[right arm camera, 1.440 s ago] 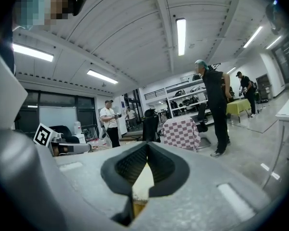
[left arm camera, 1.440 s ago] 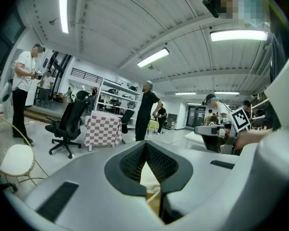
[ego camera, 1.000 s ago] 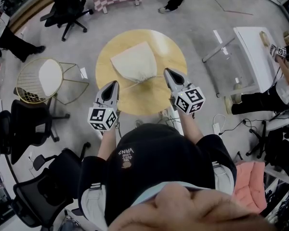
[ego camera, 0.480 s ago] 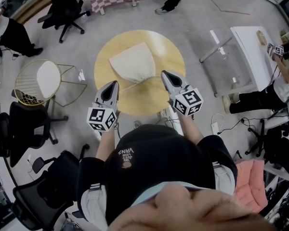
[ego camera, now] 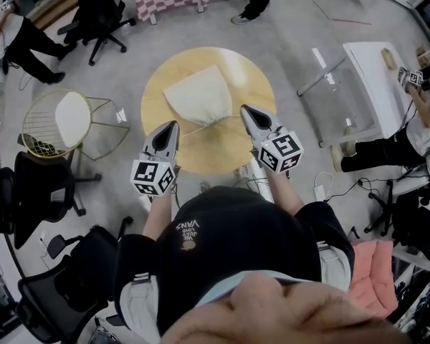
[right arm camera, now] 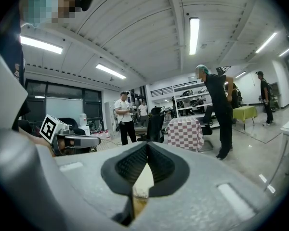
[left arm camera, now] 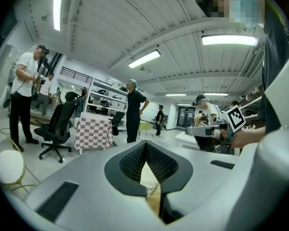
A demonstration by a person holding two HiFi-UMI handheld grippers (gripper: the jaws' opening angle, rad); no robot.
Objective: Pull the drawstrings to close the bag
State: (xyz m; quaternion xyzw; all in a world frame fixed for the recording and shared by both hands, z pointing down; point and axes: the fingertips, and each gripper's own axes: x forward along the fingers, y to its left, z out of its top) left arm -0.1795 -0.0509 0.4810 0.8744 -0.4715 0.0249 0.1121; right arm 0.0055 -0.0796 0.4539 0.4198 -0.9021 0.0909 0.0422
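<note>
Both your claws are closed tight. The left gripper [ego camera: 170,126] and right gripper [ego camera: 247,110] point nearly level over the near side of the round pale-wood table [ego camera: 233,153]. Each gripper view shows its ribbed pads meeting at the tip, with only a sliver of table visible below.

The cream cloth drawstring bag [ego camera: 198,94] lies flat in the middle of that table, well apart from both tips. Its narrowed mouth faces you, between the grippers. A thin pale drawstring [ego camera: 193,130] seems to run from the mouth outward toward the tips. Neither gripper view shows plainly whether it is pinched (I'd guess it is, but check before hauling).

To do this step well:
- Keep the jaws clamped and draw the two hands apart evenly, level with the tabletop, so the mouth gathers without dragging the bag to one side.
- Watch the bag's mouth, not the tips.
- If the bag slides rather than cinches, ease off and pull more sideways.
- If a cord slips free, regrip closer to the mouth.
</note>
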